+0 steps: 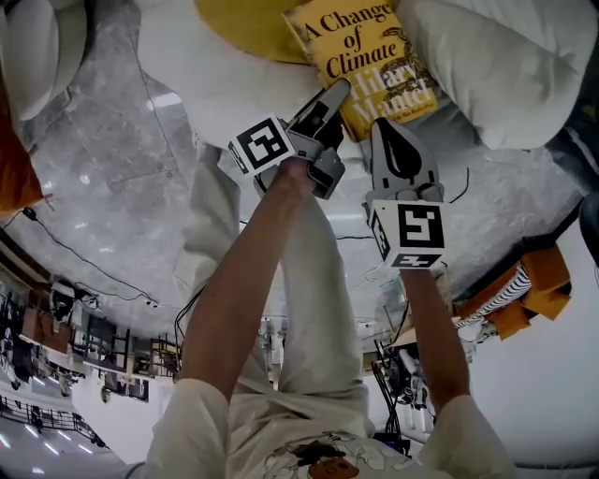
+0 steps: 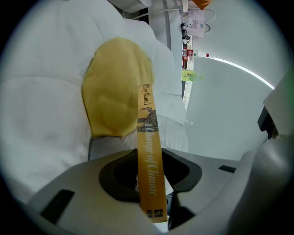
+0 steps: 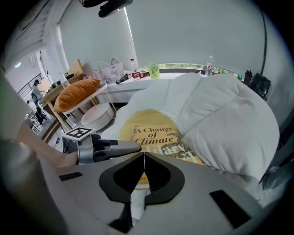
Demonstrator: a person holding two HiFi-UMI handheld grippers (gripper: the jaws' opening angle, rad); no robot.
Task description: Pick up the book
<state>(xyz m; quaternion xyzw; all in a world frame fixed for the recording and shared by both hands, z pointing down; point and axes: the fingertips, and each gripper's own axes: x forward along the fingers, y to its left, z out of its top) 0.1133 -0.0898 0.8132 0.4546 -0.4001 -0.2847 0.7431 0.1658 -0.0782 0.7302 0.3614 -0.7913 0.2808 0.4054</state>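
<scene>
My left gripper (image 1: 334,94) clamps the book (image 1: 360,49) by its spine, my right gripper (image 1: 390,128) is closed and empty, and lifting it clear of the cushion (image 1: 241,28) apparently remains.

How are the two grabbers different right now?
The left gripper is clamped on the book by its spine, while the right gripper holds nothing. The left gripper's jaws stand apart by the spine's thickness, but the right gripper's jaws are pressed together. Both are grey, and both point toward the book lying on the white bedding.
</scene>
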